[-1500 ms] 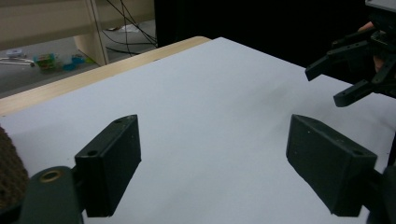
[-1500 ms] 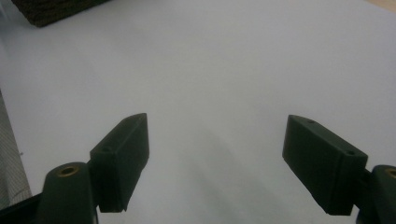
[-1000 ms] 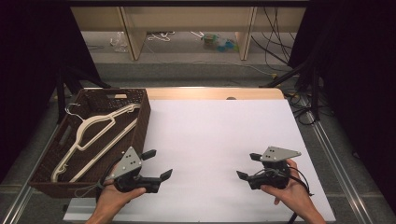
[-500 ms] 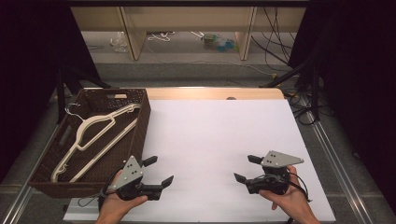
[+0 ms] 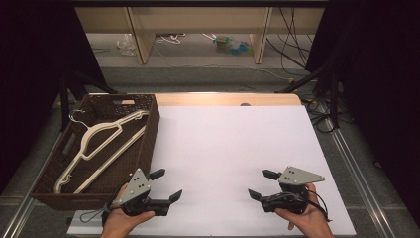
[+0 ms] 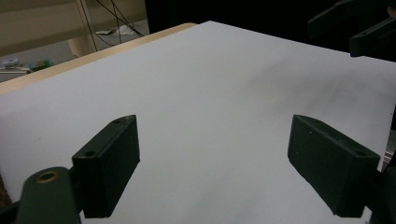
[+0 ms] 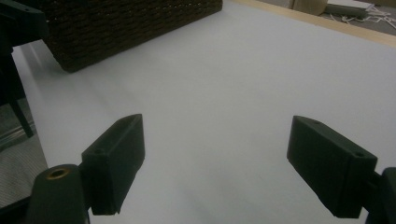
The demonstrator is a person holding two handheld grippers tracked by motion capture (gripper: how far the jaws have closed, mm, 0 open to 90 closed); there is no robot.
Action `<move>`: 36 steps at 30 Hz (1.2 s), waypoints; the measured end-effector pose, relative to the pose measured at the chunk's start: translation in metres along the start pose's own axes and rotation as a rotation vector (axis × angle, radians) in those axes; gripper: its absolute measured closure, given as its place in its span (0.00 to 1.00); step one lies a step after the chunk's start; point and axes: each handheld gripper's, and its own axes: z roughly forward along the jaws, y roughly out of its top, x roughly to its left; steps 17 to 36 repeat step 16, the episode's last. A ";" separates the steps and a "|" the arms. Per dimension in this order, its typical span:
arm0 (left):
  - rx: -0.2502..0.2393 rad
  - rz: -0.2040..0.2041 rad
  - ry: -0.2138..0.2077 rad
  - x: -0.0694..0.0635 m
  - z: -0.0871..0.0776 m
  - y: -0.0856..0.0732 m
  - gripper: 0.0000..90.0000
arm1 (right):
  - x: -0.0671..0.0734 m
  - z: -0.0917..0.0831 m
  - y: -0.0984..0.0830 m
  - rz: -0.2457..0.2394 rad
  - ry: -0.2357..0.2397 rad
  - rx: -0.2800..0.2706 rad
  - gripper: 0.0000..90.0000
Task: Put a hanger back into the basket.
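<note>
Two grippers sit low over the near edge of the white table (image 5: 233, 139), both with jaws spread wide and nothing between them. The left gripper (image 5: 166, 186) hovers just beside the dark wicker basket (image 5: 151, 129); the right gripper (image 5: 260, 184) is well apart from it. Inside the basket lies a cream hanger (image 5: 101, 144), possibly more than one, apparently untouched.

a white table (image 5: 233, 144) with a pale wooden far edge (image 5: 225, 99) stood on a grey floor (image 5: 208, 74). beyond it ran a light wooden shelf unit (image 5: 143, 29), with cables (image 5: 292, 54) and small clutter on the floor beneath. black curtains (image 5: 29, 59) closed in both sides, left and right.
</note>
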 end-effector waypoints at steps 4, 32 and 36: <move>0.003 -0.005 0.002 -0.001 0.000 0.000 0.19 | 0.003 -0.002 -0.001 -0.006 -0.015 0.009 0.22; -0.005 0.007 -0.004 0.002 -0.002 0.001 0.19 | 0.004 -0.002 -0.002 -0.025 -0.026 -0.001 0.22; -0.005 0.007 -0.004 0.002 -0.002 0.001 0.19 | 0.004 -0.002 -0.002 -0.025 -0.026 -0.001 0.22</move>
